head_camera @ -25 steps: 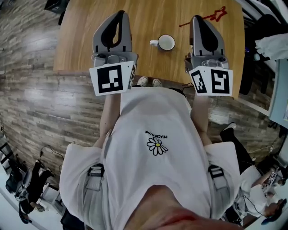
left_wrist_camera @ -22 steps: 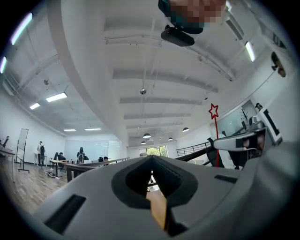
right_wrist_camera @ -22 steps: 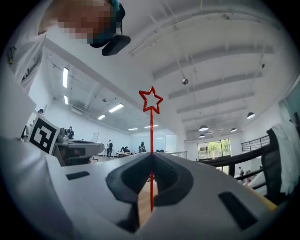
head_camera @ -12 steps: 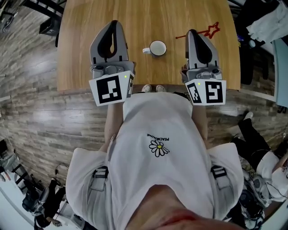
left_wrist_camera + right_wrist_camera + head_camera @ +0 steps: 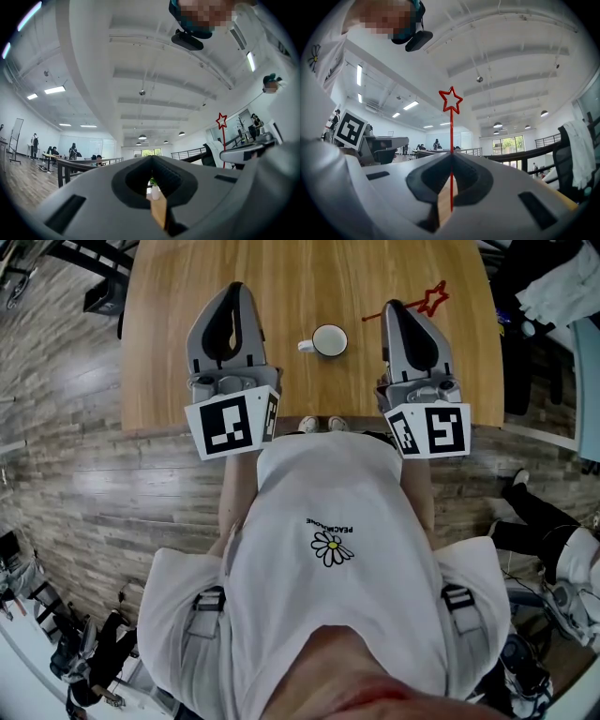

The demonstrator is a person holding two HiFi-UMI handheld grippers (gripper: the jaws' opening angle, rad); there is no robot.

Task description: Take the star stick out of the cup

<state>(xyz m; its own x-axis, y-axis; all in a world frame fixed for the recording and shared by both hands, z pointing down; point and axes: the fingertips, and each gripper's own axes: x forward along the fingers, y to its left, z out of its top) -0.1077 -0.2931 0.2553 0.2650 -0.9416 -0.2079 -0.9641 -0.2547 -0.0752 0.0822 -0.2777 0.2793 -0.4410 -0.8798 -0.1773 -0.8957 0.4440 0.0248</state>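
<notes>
Already out of the cup [image 5: 329, 339]: the star stick [image 5: 451, 133] sits in the right tongs [image 5: 396, 306], well apart from the cup and to its right.

At the left, the left tongs [image 5: 235, 287] are clenched on nothing and hover over the table [image 5: 300, 273]. The white cup stands between the two pairs and looks empty, its handle turned toward the left pair and its body somewhat nearer the right. The right tongs are clamped on the red shaft low down, so the stick's long axis runs across the jaws, with the star end well above them and a short tail below. Any coming move therefore seems to rest on the right hand alone, which would keep that tail clear of the cup at its left.
</notes>
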